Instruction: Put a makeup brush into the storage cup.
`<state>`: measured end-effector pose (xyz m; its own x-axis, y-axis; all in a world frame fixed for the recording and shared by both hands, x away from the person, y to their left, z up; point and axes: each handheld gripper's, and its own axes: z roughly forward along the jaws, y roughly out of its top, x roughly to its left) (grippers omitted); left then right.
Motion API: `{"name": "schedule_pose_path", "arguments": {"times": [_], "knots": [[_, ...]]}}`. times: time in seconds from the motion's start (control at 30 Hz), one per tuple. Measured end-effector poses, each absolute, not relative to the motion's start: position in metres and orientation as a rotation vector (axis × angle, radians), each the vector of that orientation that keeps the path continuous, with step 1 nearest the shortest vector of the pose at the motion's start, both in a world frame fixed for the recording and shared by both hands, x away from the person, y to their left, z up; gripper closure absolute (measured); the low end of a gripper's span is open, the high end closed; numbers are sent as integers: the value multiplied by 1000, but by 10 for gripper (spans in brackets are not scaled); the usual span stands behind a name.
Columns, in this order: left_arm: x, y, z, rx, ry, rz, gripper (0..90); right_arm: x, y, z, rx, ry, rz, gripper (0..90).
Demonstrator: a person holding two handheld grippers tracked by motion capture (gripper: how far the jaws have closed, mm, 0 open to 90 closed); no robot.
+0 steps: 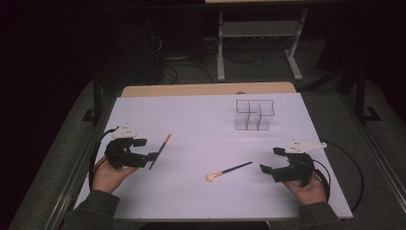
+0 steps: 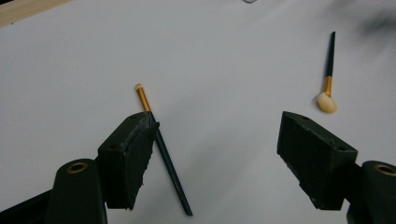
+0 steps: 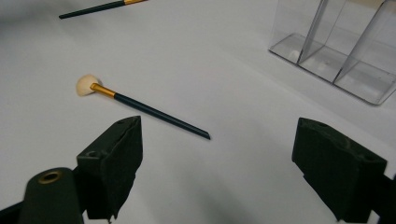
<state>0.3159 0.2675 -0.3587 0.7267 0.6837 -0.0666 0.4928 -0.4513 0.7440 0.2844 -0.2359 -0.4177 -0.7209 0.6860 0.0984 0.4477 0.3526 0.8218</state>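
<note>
We see the left gripper (image 1: 152, 155) at the table's left side with jaws spread wide. A thin brush (image 2: 161, 144) lies on the white table (image 1: 191, 120) between them, right up against one pad, but the jaws are not clamped on it. It has a dark slim handle, gold ferrule and small pale tip. The right gripper (image 1: 269, 161) sits at the table's right side, jaws wide too, holding nothing. Just ahead of it lies a second brush (image 3: 140, 106), with a dark handle, gold band and fluffy cream head. A clear divided organizer (image 1: 254, 115) stands farther back.
</note>
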Motion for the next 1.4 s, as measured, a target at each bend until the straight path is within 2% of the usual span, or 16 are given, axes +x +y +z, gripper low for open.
{"name": "schedule_pose_path", "arguments": {"times": [0.77,1.4], "knots": [[370,254,-372,2237,1009,248,325,286,-236,-415,1005,2347,1310,152],[394,242,-392,2313,1129,176,410,285,-234,-413,993,2349,1318,152]]}}
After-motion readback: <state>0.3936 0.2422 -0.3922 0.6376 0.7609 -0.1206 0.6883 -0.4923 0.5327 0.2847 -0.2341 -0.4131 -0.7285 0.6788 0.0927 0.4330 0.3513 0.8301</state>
